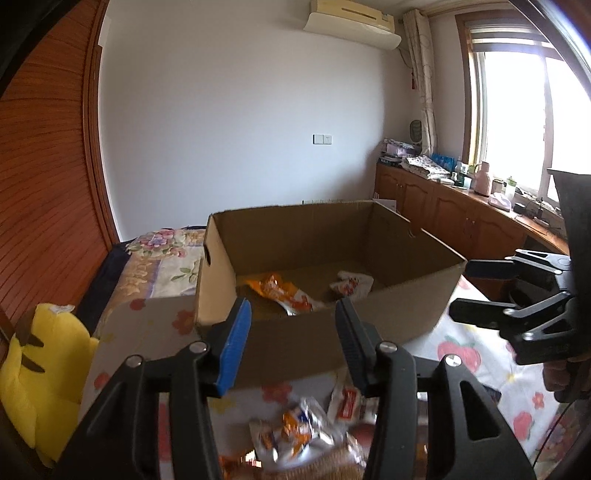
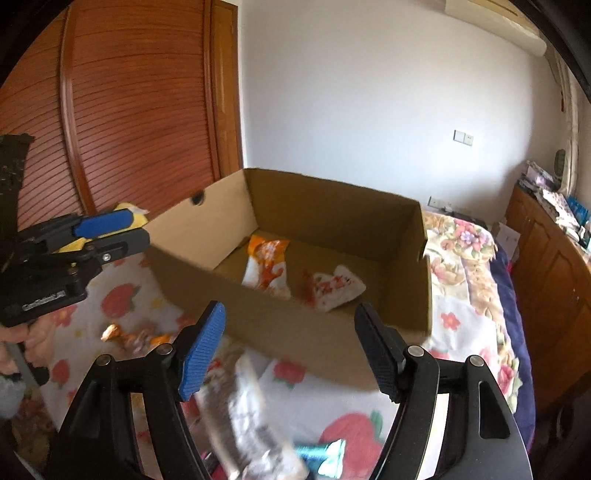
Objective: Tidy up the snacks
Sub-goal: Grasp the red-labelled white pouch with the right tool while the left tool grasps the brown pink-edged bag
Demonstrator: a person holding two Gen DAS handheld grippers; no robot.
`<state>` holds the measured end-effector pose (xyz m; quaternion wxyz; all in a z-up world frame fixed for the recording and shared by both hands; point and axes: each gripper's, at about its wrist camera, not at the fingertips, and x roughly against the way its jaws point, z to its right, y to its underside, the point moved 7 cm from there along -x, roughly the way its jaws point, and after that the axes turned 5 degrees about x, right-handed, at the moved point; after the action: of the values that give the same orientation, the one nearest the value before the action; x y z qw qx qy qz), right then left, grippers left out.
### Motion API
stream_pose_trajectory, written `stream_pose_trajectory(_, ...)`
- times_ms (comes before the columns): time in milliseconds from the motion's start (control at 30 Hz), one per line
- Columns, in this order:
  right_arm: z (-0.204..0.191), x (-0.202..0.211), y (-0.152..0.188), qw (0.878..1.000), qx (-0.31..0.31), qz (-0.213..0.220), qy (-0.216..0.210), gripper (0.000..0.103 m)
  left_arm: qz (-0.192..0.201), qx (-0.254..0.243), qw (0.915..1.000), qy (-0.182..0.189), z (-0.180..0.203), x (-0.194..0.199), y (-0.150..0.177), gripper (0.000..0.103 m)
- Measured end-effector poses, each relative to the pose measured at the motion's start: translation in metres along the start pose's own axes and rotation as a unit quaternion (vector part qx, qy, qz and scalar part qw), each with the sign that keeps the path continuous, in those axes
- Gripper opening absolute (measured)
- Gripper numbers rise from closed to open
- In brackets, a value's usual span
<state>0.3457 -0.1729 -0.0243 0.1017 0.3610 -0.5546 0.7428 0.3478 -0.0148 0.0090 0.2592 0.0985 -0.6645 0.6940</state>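
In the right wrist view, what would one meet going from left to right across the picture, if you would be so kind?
Left gripper → scattered snacks on the bed → orange packet in the cardboard box → white packet → wooden cabinet.

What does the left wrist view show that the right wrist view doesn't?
Only the left wrist view: the window, the air conditioner and a full yellow plush toy. Only the right wrist view: a silver packet and a teal wrapper on the bedspread. Both: the cardboard box holding an orange packet and a white packet.
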Motion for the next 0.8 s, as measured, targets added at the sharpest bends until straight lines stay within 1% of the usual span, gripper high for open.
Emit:
stream_pose_trajectory(167, -0.021, 0.019, 0.019, 1.000, 0.000, -0.002, -0.020, 0.074, -0.010, -0.002, 0.9999, -0.005, -0.007, 0.012, 0.025, 0.048)
stream_pose_trajectory(333, -0.039, 0.020, 0.040, 0.999, 0.008, -0.019, -0.029, 0.074, -0.030, 0.013, 0.9995, -0.004, -0.012, 0.014, 0.055, 0.048)
stream_pose_trajectory(567, -0.049, -0.006, 0.069, 0.997, 0.016, -0.060, -0.041, 0.073, -0.064, 0.024, 0.9976, -0.011, -0.020, 0.011, 0.092, 0.048)
stream_pose_trajectory(800, -0.048, -0.038, 0.087, 0.993, 0.014, -0.102, -0.057, 0.073, -0.081, 0.030, 0.9961, -0.016, -0.027, 0.009, 0.110, 0.048)
